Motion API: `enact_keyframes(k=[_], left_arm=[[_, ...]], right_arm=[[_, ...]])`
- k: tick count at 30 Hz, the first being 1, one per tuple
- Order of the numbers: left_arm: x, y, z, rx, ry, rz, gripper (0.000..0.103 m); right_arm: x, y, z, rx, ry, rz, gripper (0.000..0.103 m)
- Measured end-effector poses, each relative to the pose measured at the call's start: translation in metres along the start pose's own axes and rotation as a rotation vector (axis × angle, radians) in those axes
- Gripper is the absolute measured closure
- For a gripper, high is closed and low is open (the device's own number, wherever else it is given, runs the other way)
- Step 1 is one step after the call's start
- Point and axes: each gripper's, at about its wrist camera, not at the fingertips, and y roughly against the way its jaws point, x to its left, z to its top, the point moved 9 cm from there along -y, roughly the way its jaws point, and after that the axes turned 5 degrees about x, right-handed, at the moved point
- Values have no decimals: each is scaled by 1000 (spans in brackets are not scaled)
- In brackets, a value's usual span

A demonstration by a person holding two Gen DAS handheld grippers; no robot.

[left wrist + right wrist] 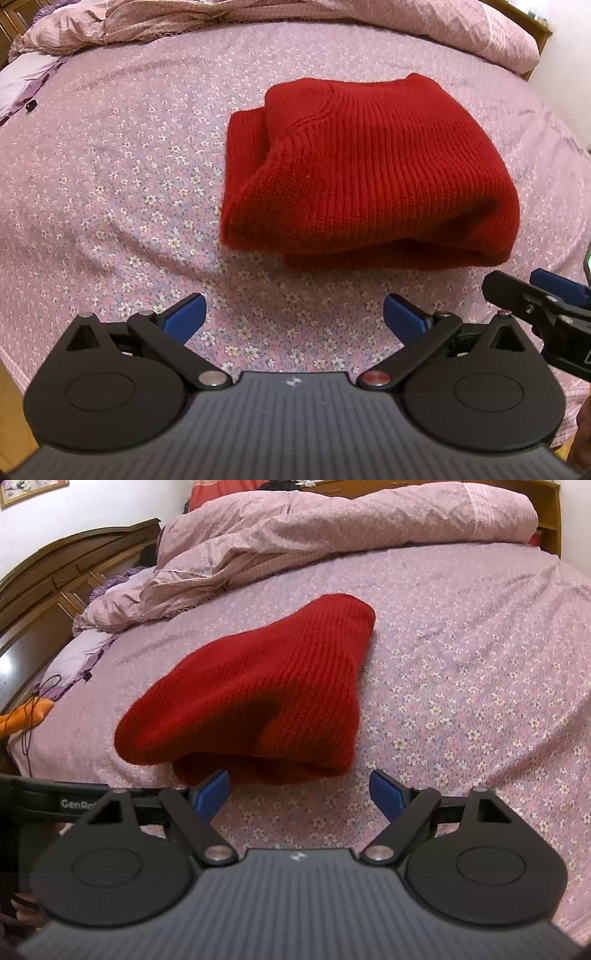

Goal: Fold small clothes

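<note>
Red sweater [369,173] folded on bed [110,184]; soft, thick knit, likely light, floppy. My left tongs [293,314] and right tongs [299,794] gape empty; I'd pinch near folded edge

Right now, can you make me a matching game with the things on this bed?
Things:
1. sweater
2. bedsheet
3. duvet
4. left gripper

Descriptions:
A. bunched up at the far side of the bed
B. red, folded into a bundle
C. jaws wide open, nothing between them
D. pink with little flowers

Pairs: 1-B, 2-D, 3-A, 4-C
</note>
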Motion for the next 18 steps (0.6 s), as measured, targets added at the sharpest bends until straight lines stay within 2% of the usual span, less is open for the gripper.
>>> enact_keyframes(k=[18], left_arm=[[-2, -5, -2, 15, -10, 1, 0]], right_arm=[[-4, -6, -5, 28, -16, 0, 19]])
